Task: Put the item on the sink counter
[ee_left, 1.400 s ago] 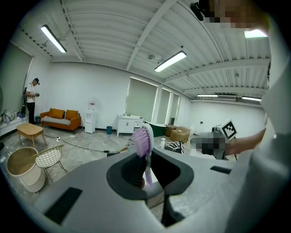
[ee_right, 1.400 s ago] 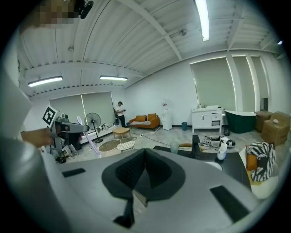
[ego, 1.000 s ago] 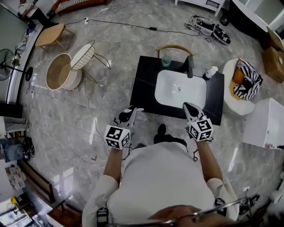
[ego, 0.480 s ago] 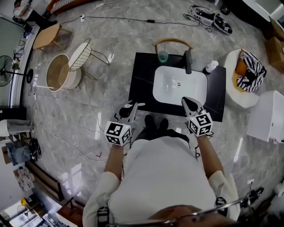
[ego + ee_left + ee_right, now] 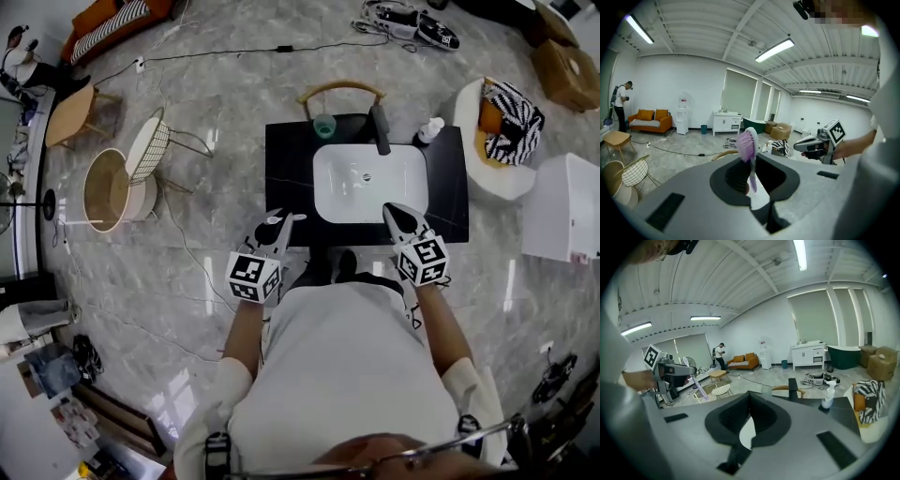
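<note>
Both moved nearer sink [image 5: 339, 190]; left tongs [image 5: 284, 221] clenched on toothbrush [image 5: 749, 151]; right tongs [image 5: 393, 209] closed, empty.

No words, numbers or brand names can be read in any view. The only printed signs are black-and-white square code patterns: one on the left cube [image 5: 253, 277] below centre-left, one on the right cube [image 5: 423, 261] below centre-right.
</note>
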`<state>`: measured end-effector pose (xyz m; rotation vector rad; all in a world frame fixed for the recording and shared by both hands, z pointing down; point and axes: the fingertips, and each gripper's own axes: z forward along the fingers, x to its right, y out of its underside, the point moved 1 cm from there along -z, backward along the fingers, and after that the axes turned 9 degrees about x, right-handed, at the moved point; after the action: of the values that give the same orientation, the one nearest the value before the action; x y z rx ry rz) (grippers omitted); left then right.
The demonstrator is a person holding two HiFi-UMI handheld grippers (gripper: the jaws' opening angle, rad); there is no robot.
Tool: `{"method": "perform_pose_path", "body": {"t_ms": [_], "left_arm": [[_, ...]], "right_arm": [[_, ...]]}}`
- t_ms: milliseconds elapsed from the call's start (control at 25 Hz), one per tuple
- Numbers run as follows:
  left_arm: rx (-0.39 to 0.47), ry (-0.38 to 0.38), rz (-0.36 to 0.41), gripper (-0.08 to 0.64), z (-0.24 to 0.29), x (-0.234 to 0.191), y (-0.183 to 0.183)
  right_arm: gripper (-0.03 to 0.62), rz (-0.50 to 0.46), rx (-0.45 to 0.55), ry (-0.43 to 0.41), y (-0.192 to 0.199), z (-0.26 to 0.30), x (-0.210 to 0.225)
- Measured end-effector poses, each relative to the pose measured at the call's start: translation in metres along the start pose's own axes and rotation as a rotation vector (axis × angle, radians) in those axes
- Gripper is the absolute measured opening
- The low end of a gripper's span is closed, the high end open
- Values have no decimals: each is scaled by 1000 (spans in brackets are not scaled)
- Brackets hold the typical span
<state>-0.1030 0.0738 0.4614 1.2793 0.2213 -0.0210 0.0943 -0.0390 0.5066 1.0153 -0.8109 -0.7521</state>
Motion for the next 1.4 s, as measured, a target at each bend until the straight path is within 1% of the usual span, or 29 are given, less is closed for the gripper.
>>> {"method": "perform_pose_path", "body": {"t_ms": [240,440,560,840,1160,1280,1400], "left_arm": [[-21,109,18,34,37,-23,-6],[-47,197,33,34,71,-30,-5],[-61,236,46,34,91,-37,-5],[-65,293,91,34,139,-47,-10],[-6,341,169,34,197,-65,-25],[4,361,185,34,220,-71,-23],[-6,377,204,34,243,-78,-11]], "right_arm": [[5,30,-16,80,2,14,4],[5,39,-37,139,5,20,10],[5,54,-38,173,5,27,13],[5,82,-54,229,12,38,23],[5,133,-47,275,16,51,29],[5,146,-51,280,20,59,29],[5,144,-69,278,27,68,31]]}}
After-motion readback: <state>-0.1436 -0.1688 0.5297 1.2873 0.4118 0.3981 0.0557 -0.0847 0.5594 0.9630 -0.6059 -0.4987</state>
